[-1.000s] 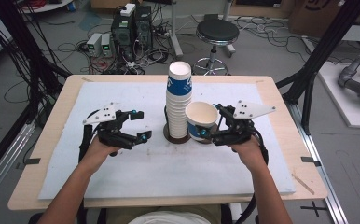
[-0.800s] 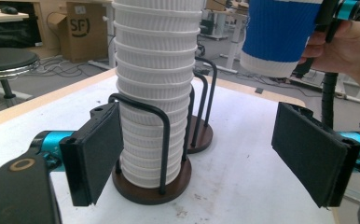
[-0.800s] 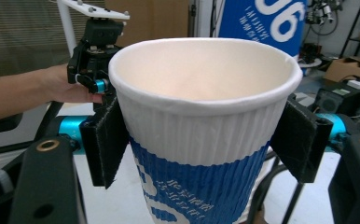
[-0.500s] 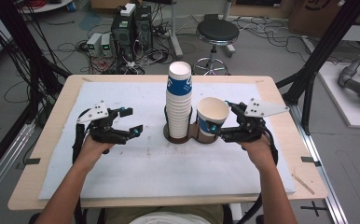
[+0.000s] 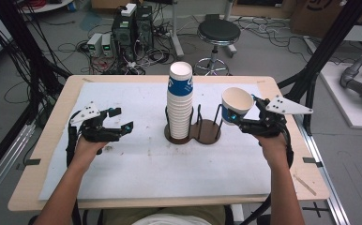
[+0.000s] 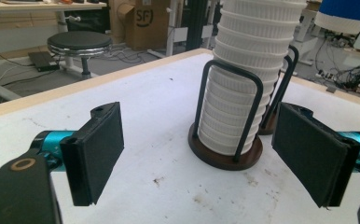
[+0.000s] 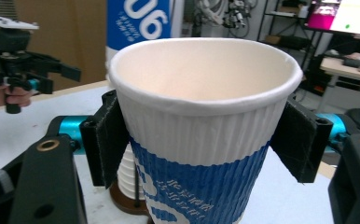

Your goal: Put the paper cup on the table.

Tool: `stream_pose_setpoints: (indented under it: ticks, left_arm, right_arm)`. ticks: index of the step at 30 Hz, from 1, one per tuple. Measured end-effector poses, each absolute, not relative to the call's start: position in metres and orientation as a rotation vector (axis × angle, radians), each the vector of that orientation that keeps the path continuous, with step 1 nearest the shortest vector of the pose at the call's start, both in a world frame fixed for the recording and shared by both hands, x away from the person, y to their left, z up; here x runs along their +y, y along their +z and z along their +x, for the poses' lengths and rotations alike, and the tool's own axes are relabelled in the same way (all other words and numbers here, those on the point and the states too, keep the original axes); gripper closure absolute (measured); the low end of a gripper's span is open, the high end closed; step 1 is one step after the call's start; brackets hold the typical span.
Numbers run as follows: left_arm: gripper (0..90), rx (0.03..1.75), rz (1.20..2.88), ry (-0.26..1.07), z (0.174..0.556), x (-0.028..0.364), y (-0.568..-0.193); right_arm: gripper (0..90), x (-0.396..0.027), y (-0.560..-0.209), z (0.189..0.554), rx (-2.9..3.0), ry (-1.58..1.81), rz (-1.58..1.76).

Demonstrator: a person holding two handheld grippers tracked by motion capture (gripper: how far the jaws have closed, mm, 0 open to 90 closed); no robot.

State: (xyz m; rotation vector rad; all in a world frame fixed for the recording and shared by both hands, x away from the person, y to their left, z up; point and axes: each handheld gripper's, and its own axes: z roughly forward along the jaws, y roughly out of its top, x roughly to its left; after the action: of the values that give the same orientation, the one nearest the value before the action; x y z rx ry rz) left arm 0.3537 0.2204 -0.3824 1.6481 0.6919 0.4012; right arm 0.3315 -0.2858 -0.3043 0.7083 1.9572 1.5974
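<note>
1. High view: the right gripper [image 5: 245, 121] is clamped on a white ribbed paper cup with a blue band [image 5: 236, 104], holding it upright and clear of the white-covered wooden table [image 5: 137, 183], near that table's right edge. The cup hangs just to the right of the dark round two-ring wire cup holder [image 5: 194, 132] at the table's middle, above and beside its free right ring. The tall stack of white and blue paper cups [image 5: 180, 104] fills the left ring. The left gripper [image 5: 118, 120] rests well apart toward the left edge, its jaws spread on nothing.

2. Left gripper view: the two black pads [image 6: 96, 151] stand wide apart with only table between them. The stack [image 6: 243, 88] rises ahead in its wire loop, its long axis vertical.

3. Right gripper view: the pads [image 7: 104, 137] press the cup's [image 7: 201, 135] ribbed wall from both sides, mouth up. The stack's foot [image 7: 128, 179] shows behind and below the cup, so the holder lies beyond it; the right hand is plainly the nearer one for setting the cup down.
</note>
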Motion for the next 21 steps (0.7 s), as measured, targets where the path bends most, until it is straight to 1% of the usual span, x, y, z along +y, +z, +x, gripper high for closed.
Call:
stream_pose_setpoints:
  ticks: [7, 13, 21]
  left_arm:
    - [16.7, 0.695, 1.645, 0.402, 0.354, 0.220, -0.383]
    - [16.7, 0.702, 1.640, 0.408, 0.354, 0.222, -0.383]
    - [16.8, 0.699, 1.647, 0.404, 0.355, 0.221, -0.384]
  right_arm:
    - [26.7, -0.299, -0.305, 0.337, 1.919, 1.578, 0.770]
    - [26.7, -0.315, -0.309, 0.358, 1.866, 1.508, 0.871]
    - [26.7, -0.334, -0.324, 0.386, 1.779, 1.486, 1.023]
